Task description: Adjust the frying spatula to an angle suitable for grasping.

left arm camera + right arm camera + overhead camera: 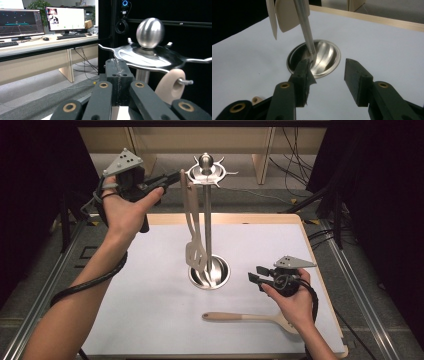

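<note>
A metal utensil stand with hooked arms rises on a pole from a round dish base. A beige slotted spatula hangs from one hook. My left gripper is held high, just left of the spatula's handle top, jaws shut with nothing between them. In the left gripper view the shut jaws sit before the stand's ball top, and the handle end hangs on its hook. My right gripper stands open beside the base; the right gripper view shows the gripper open above the base.
A wooden spatula lies flat on the white mat near the front edge, below my right hand; its handle end peeks by the right jaw. The table's wooden rim borders the right side.
</note>
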The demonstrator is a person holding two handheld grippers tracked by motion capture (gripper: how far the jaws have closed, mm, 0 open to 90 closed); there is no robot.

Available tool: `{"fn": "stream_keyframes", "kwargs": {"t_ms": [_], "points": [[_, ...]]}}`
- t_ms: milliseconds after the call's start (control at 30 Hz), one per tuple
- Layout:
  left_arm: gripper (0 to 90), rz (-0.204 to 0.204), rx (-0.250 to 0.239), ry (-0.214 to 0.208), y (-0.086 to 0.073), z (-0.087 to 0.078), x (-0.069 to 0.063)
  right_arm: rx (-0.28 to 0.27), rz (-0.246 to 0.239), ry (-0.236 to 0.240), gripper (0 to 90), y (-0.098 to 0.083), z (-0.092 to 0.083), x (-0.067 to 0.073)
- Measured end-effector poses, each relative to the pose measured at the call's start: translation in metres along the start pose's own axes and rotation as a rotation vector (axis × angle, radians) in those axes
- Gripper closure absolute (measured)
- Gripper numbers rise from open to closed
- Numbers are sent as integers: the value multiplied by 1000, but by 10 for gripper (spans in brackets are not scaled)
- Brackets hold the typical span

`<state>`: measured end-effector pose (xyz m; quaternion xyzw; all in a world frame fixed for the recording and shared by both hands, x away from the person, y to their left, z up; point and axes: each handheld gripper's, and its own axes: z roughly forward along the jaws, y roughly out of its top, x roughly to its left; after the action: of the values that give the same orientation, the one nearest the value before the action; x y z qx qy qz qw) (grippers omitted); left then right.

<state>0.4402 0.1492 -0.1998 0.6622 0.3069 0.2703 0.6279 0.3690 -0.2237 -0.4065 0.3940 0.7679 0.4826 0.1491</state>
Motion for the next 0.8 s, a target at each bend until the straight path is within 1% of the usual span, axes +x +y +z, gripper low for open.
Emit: {"fn": "stream_keyframes", "kwargs": {"t_ms": [67,100,133,167,200,233,267,300,333,367,400,433,500,533,567,667,700,733,767,800], "points": [[894,-2,4,2,1,3,2,11,25,1,567,0,-1,2],[894,-2,5,1,1,4,3,1,11,-6,567,-1,-1,1],[895,-5,7,3,2,5,4,6,23,-5,567,0,-2,2],[894,-1,11,5,2,6,4,7,21,-6,567,0,-2,2],[894,3,16,6,3,7,5,19,37,0,568,0,-3,3],[894,1,18,6,3,8,5,9,7,-3,568,0,-2,1],[894,6,25,5,4,9,6,3,-5,-9,568,0,-2,0],[894,4,26,5,5,10,6,14,15,0,568,0,-3,1],[894,4,28,5,5,11,7,17,45,3,568,0,-2,4],[894,2,31,4,6,12,7,12,36,8,568,-1,-1,4],[895,5,38,6,7,13,8,2,19,-1,568,-1,-1,3],[895,6,41,7,7,14,8,26,23,-5,568,-1,-2,4],[895,7,46,11,8,16,8,2,16,-9,567,-1,0,4],[894,7,48,11,9,17,9,20,3,-1,567,0,-1,3],[894,6,48,9,9,17,9,21,2,1,567,-1,-1,3],[893,0,33,6,9,16,10,43,25,9,567,-2,-1,4],[892,0,25,3,8,15,10,29,-3,2,567,-2,-1,1],[889,4,17,0,7,11,9,38,21,5,567,-3,-1,2],[868,8,13,-1,6,9,8,36,-7,0,566,-3,-1,0],[852,3,5,-10,4,4,5,48,31,9,566,-3,-2,2]]}}
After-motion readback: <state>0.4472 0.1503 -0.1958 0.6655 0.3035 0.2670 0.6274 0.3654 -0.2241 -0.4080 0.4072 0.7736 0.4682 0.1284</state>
